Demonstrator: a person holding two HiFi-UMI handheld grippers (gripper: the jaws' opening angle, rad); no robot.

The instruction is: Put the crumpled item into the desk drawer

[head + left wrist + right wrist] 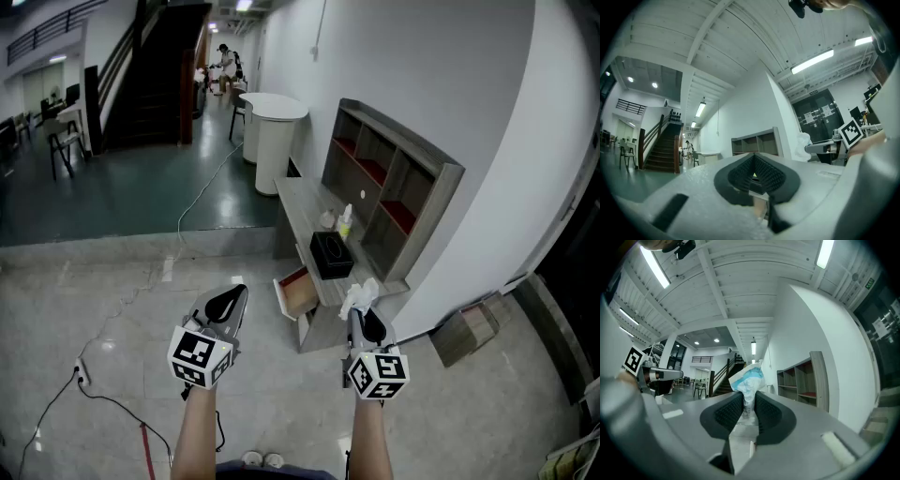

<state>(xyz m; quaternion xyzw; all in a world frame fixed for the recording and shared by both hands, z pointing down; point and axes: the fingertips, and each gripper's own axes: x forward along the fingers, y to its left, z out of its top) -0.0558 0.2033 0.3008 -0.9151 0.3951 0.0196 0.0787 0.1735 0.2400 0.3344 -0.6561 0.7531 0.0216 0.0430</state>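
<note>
The worktop (302, 208) runs along the wall ahead, and its drawer (300, 292) is open on the near side. The left gripper (228, 302) hangs off to the side, jaws pressed together on nothing. The right gripper (364, 317) has its jaws pinched on the crumpled item (359, 296) — a white-and-blue wad poking past the tips, up in the air short of the drawer. Best bet imo: get right over the opening and go low before letting go — a light wad could catch the front edge.
</note>
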